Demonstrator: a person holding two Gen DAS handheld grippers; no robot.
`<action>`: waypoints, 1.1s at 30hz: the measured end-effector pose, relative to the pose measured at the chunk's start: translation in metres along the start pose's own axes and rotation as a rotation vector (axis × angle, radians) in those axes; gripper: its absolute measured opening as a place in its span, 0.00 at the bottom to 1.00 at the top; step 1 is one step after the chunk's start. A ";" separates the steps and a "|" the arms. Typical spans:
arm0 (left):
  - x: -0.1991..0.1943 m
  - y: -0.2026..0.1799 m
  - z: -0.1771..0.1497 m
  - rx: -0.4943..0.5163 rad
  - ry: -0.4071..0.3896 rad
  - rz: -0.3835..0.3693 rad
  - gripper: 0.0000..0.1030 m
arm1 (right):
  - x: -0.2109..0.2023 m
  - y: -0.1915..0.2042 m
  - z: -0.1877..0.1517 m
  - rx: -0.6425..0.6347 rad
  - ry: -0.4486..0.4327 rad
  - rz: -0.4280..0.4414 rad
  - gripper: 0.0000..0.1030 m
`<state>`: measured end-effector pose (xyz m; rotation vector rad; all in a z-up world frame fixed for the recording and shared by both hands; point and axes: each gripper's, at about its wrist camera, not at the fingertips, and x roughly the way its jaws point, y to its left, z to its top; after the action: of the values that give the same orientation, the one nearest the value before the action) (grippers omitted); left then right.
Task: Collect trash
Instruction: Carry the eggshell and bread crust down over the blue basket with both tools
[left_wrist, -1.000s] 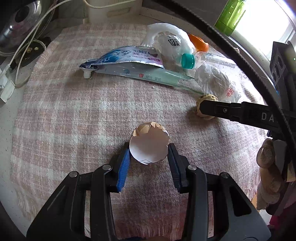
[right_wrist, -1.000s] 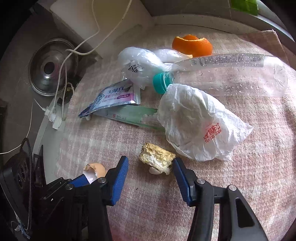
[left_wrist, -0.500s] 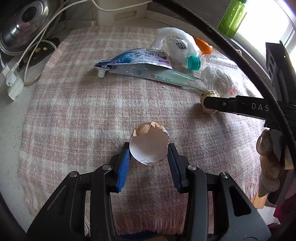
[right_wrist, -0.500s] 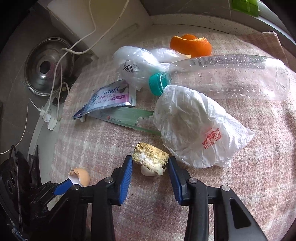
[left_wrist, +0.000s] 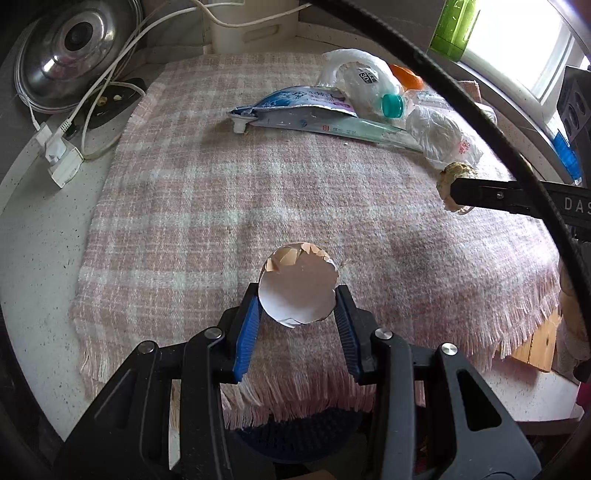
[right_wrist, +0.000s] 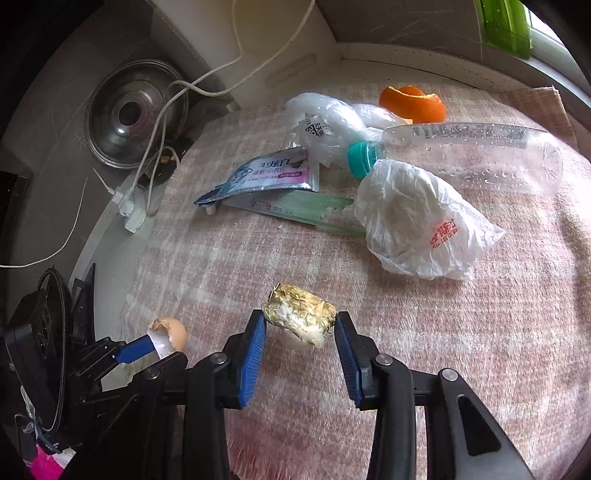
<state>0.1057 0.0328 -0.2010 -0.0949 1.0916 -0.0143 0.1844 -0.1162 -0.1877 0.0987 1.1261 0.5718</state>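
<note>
My left gripper (left_wrist: 297, 306) is shut on a broken eggshell (left_wrist: 297, 286) and holds it above the near edge of the pink plaid cloth (left_wrist: 221, 192). It also shows in the right wrist view (right_wrist: 168, 334). My right gripper (right_wrist: 299, 332) is shut on a yellowish-white food scrap (right_wrist: 301, 317), lifted just off the cloth; the scrap shows in the left wrist view (left_wrist: 452, 181). Further back lie a crumpled white bag (right_wrist: 417, 221), a clear plastic bottle (right_wrist: 469, 158), a flattened toothpaste tube (right_wrist: 262, 173), a green wrapper (right_wrist: 295, 210), clear plastic film (right_wrist: 325, 122) and an orange peel (right_wrist: 413, 103).
The cloth covers a speckled white counter (left_wrist: 40, 236). A steel pot lid (left_wrist: 70, 48) and white cables with a plug (left_wrist: 61, 158) lie at the back left. A green bottle (left_wrist: 452, 27) stands by the window. A dark round basket (left_wrist: 295, 432) sits below the counter's front edge.
My right gripper closed on the food scrap and lifted it. My left gripper pulled back toward the cloth's near edge with the eggshell still held.
</note>
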 end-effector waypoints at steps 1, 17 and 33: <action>-0.004 0.001 -0.005 0.001 -0.001 0.001 0.39 | -0.004 0.002 -0.005 -0.003 -0.004 0.005 0.38; -0.041 0.013 -0.083 -0.004 0.016 0.002 0.39 | -0.050 0.041 -0.094 -0.080 -0.009 0.056 0.38; -0.031 0.004 -0.159 0.020 0.100 -0.031 0.39 | -0.035 0.078 -0.185 -0.165 0.086 0.068 0.38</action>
<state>-0.0500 0.0273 -0.2465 -0.0942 1.1896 -0.0585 -0.0174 -0.1046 -0.2124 -0.0310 1.1581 0.7337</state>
